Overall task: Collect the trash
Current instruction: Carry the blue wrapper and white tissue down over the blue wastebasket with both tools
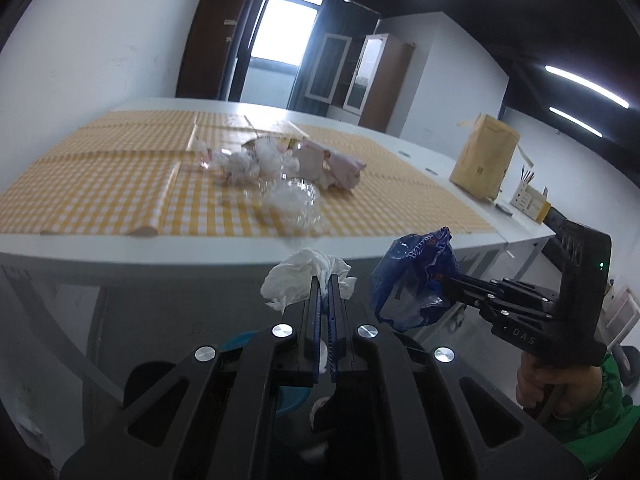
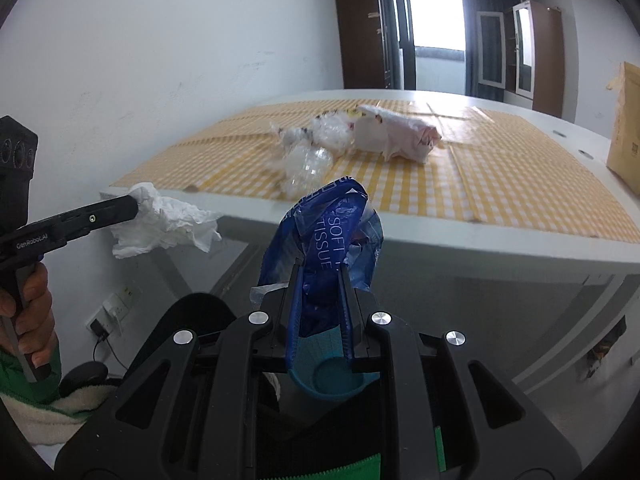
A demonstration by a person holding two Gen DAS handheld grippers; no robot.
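Both grippers are loaded rn, prob hauling stuff off to a bin. A teal tub (image 2: 332, 376) shows right below the jaws, my guess is that's the drop spot. Left gripper (image 1: 329, 286) is clamped tight on a crumpled white tissue (image 1: 298, 280), hanging in the air just off the tabletop's (image 1: 120, 246) near edge. Right gripper (image 2: 320, 280) is pinched on a blue tissue wrapper (image 2: 332, 224), also past the near edge, w/ the two well apart.

Count: 1 tissue, 1 wrapper in hand. Still on the yellow check cloth (image 1: 100, 192), mid-table: 1 clear plastic container (image 1: 294, 200) nearest the front edge, 1 pink-white bag (image 1: 340, 170), plus a blurry clump of wrappers (image 1: 248, 162) behind, can't count those tbh.
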